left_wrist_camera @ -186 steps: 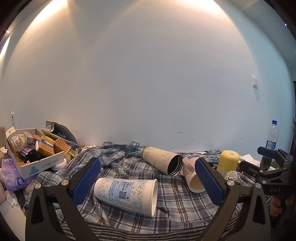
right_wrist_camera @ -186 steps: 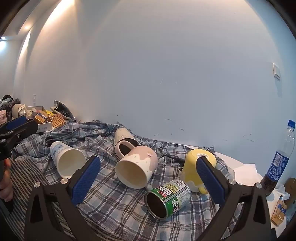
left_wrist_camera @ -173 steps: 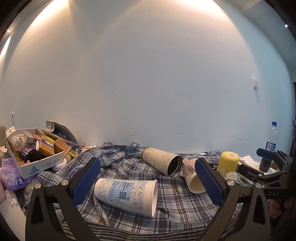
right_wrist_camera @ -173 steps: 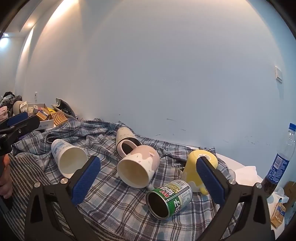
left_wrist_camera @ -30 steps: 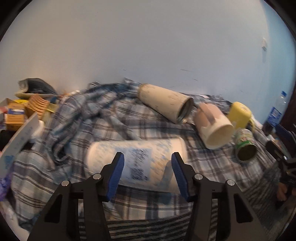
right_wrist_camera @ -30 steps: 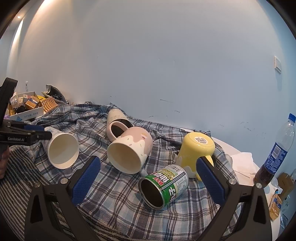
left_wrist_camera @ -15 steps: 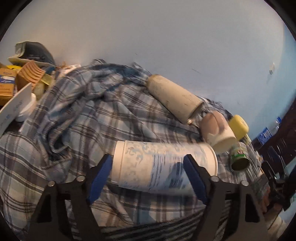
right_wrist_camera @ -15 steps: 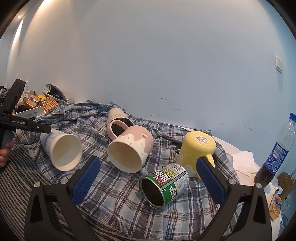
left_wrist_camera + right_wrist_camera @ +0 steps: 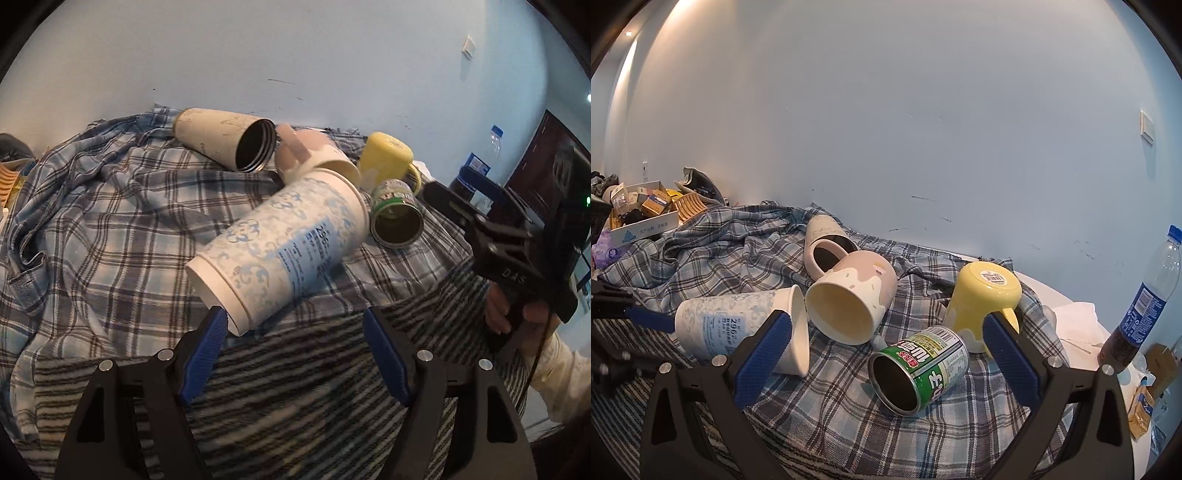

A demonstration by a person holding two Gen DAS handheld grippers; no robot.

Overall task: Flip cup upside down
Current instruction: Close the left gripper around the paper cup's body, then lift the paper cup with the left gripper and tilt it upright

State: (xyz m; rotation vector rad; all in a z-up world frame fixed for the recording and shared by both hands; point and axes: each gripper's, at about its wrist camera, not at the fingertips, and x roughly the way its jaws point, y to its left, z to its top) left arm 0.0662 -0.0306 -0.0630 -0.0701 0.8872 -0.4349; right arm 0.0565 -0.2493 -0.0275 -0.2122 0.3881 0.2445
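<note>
A: The paper cup (image 9: 284,243) lies on its side on the plaid cloth (image 9: 110,206), base toward the left gripper (image 9: 295,354), mouth just beside the pink mug (image 9: 851,302).

B: Does the gripper have hold of it?

A: Not that the pictures show — its blue pads are spread, one just beside the cup's base, the other apart from it. No clamp visible.

B: And the right gripper (image 9: 886,343)?

A: Wide apart, holding nothing, hovering over the green can (image 9: 919,369) with the yellow mug (image 9: 986,295) behind.

B: So progress?

A: Little, by the look of it — the cup still needs a grasp, lifting, and setting mouth-down.
</note>
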